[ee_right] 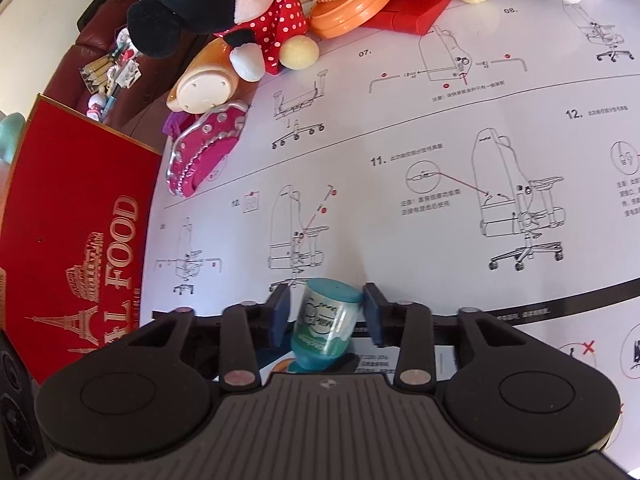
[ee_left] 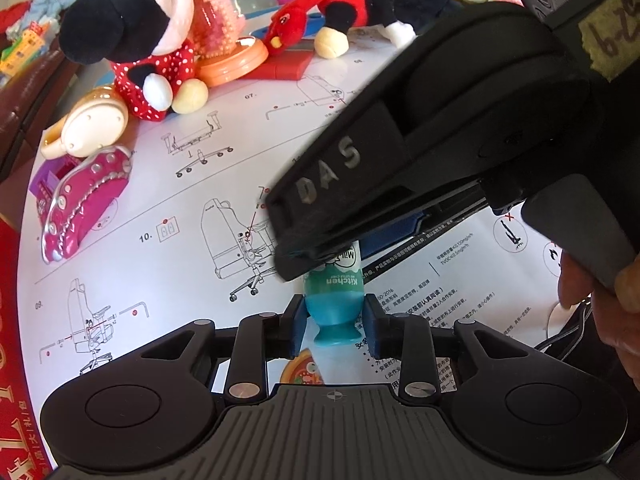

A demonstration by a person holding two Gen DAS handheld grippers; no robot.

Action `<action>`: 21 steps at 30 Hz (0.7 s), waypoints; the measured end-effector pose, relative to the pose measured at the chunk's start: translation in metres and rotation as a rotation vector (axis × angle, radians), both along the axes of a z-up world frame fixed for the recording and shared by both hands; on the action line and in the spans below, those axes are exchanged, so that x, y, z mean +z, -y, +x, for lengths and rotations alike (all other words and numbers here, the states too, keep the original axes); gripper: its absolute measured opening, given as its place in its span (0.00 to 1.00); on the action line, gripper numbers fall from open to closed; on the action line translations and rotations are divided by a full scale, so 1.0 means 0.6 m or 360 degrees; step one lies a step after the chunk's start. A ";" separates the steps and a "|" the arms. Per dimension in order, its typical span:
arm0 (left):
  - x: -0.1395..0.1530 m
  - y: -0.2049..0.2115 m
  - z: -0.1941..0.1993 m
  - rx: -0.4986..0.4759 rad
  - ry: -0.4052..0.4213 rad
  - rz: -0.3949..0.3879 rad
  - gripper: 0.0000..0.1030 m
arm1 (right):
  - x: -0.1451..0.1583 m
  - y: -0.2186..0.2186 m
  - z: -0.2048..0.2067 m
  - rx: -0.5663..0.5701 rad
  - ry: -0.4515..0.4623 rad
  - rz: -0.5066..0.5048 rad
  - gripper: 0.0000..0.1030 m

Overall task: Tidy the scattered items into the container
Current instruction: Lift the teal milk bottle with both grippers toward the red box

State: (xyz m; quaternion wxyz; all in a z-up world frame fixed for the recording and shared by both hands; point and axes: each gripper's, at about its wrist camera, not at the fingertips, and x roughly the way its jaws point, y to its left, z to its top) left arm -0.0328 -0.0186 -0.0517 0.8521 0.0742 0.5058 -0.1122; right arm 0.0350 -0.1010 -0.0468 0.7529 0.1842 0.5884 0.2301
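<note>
A small teal toy bottle [ee_left: 334, 292] with a "Kitchen" label hangs over the white instruction sheet [ee_left: 180, 208]. My left gripper [ee_left: 334, 330] is shut on its narrow lower end, a blue pad on each side. The black housing [ee_left: 440, 140] of the other tool reaches in from the upper right and covers the bottle's top. In the right wrist view the same bottle [ee_right: 326, 324] lies tilted between the fingers of my right gripper [ee_right: 326, 314]. Those jaws stand open, with a gap on the left side. A red "FOOD" box [ee_right: 80, 220] lies flat to the left.
Scattered at the far side are a polka-dot mouse plush [ee_left: 140, 40], a second mouse plush [ee_left: 380, 4], an orange base [ee_left: 236, 60], a cream and orange toy [ee_left: 92, 124] and a pink toy shoe [ee_left: 80, 200]. A pizza toy [ee_left: 300, 368] lies under the bottle. A hand [ee_left: 600, 312] holds the right tool.
</note>
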 end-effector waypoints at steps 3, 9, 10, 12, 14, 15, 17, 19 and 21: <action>-0.001 0.000 0.000 0.0005 -0.0002 -0.0002 0.28 | 0.004 -0.009 -0.008 0.0030 0.0041 -0.0040 0.52; 0.001 -0.006 -0.006 0.0060 -0.0030 -0.0008 0.27 | -0.002 -0.001 -0.013 0.0001 0.0044 -0.0015 0.39; 0.001 -0.004 -0.009 0.0055 -0.0028 0.0003 0.25 | -0.002 -0.001 -0.014 0.0000 0.0048 -0.0013 0.39; 0.001 0.000 -0.016 0.0044 -0.0020 0.0042 0.21 | -0.001 -0.002 -0.015 0.0000 0.0054 -0.0014 0.39; 0.001 0.001 -0.018 0.0067 -0.0022 0.0040 0.21 | -0.002 -0.002 -0.015 -0.0004 0.0049 -0.0008 0.39; 0.002 0.000 -0.018 0.0074 -0.0027 0.0035 0.21 | -0.002 -0.002 -0.016 -0.0004 0.0048 -0.0009 0.39; 0.002 0.001 -0.019 0.0069 -0.0028 0.0037 0.21 | -0.001 -0.002 -0.019 -0.0007 0.0049 -0.0015 0.39; 0.003 0.003 -0.021 0.0065 -0.0028 0.0040 0.21 | -0.001 0.000 -0.020 -0.0013 0.0042 -0.0013 0.39; 0.005 0.006 -0.023 0.0064 -0.0023 0.0044 0.21 | 0.000 0.002 -0.023 -0.0020 0.0040 -0.0012 0.39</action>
